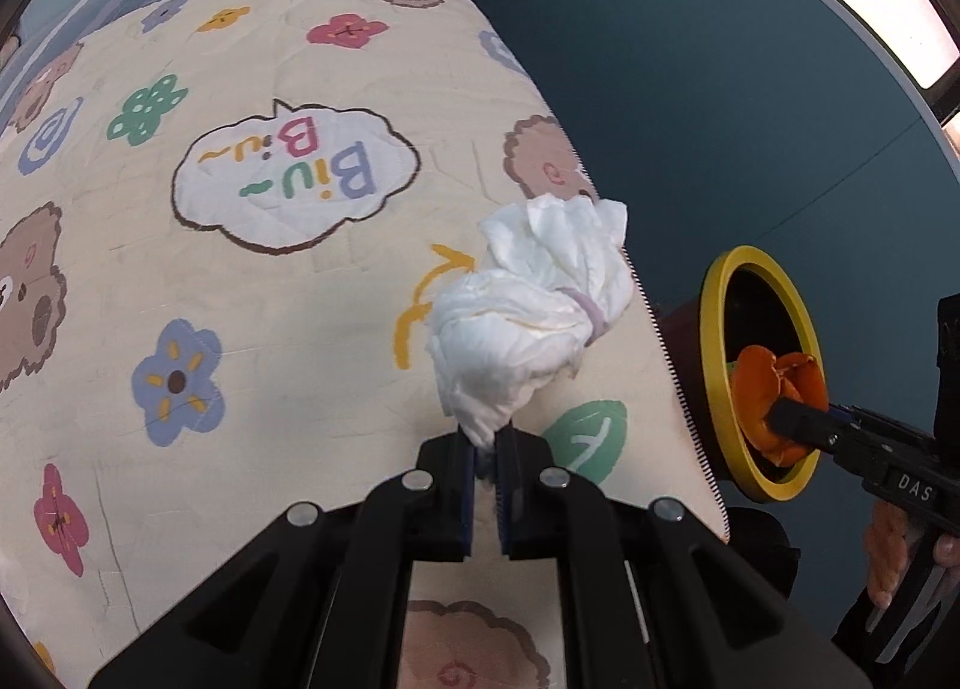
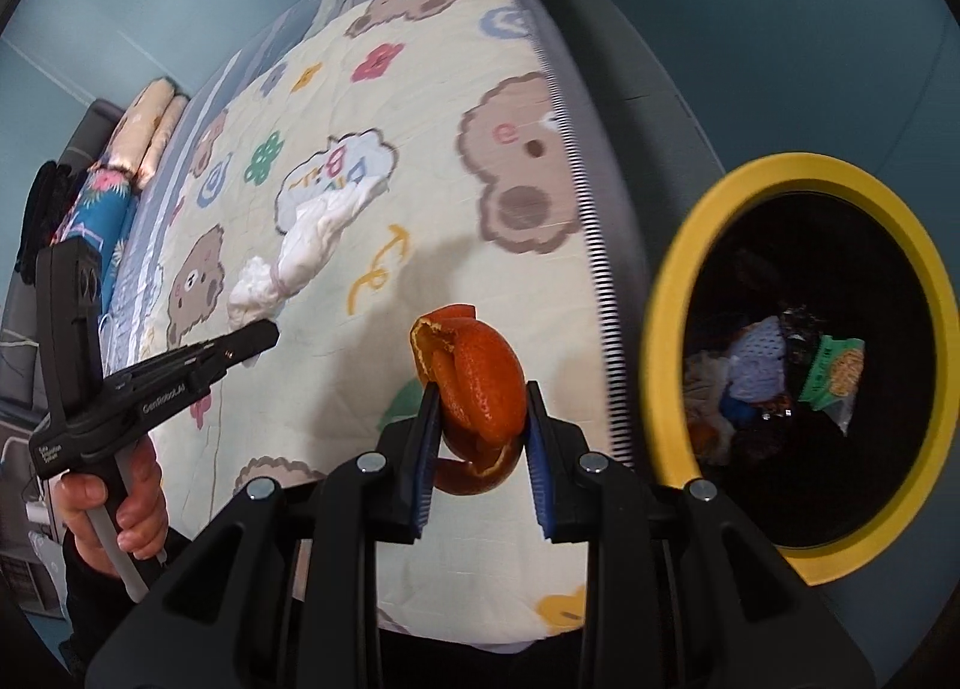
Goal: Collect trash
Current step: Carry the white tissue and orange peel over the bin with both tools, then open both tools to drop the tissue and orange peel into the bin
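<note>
My left gripper (image 1: 486, 443) is shut on a crumpled white tissue wad (image 1: 534, 311) and holds it above the cartoon bedspread (image 1: 270, 269) near the bed's right edge. It also shows in the right wrist view (image 2: 258, 338), with the tissue (image 2: 306, 251) at its tip. My right gripper (image 2: 480, 407) is shut on an orange peel (image 2: 474, 383) and holds it beside the bed, left of the yellow-rimmed trash bin (image 2: 660, 329). In the left wrist view the peel (image 1: 774, 389) is in front of the bin's mouth (image 1: 714, 329).
The bin holds several wrappers and scraps (image 2: 780, 371). Folded bedding and pillows (image 2: 138, 143) lie at the head of the bed. The blue floor (image 1: 720, 89) surrounds the bin.
</note>
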A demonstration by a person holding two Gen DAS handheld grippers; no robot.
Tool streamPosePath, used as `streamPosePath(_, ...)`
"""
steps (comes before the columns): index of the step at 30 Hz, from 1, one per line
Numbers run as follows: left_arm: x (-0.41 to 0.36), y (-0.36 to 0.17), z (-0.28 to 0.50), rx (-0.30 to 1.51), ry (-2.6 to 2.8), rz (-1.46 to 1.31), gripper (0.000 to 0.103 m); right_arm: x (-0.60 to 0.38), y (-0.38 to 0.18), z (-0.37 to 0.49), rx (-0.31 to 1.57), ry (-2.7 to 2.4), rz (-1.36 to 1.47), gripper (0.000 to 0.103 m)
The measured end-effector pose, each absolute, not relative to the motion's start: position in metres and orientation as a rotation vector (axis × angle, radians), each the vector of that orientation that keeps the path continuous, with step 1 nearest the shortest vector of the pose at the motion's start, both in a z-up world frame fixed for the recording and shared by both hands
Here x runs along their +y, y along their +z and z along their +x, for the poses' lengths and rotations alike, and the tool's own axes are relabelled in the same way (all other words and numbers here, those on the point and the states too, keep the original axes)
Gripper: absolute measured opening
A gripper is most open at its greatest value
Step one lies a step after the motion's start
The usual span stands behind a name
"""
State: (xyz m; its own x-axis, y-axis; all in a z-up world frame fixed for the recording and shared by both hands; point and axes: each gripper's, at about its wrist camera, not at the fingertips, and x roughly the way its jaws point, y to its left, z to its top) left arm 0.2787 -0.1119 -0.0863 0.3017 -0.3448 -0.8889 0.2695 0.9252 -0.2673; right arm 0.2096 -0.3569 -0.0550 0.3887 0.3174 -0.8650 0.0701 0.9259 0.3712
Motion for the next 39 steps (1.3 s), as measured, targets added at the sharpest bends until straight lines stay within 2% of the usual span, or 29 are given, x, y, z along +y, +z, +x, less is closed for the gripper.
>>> streamPosePath(19, -0.275, -0.088, 0.262, 1.237, -0.624, 0.038, 0.005, -0.513, -0.070, 0.183, 1.095, -0.074, 0.555, 0.026)
streamPosePath(32, -0.340, -0.099, 0.254, 1.247, -0.698, 0.090, 0.006, -0.568, -0.087, 0.177, 1.076, -0.136, 0.593, 0.030)
streamPosePath(36, -0.338, -0.097, 0.249, 1.232, -0.699, 0.083, 0.010, -0.575, -0.082, 0.173, 1.052, -0.155, 0.585, 0.032)
streamPosePath(39, -0.337, -0.096, 0.248, 1.227, -0.690, 0.076, 0.028, -0.577, -0.078, 0.169, 1.043, -0.169, 0.591, 0.034)
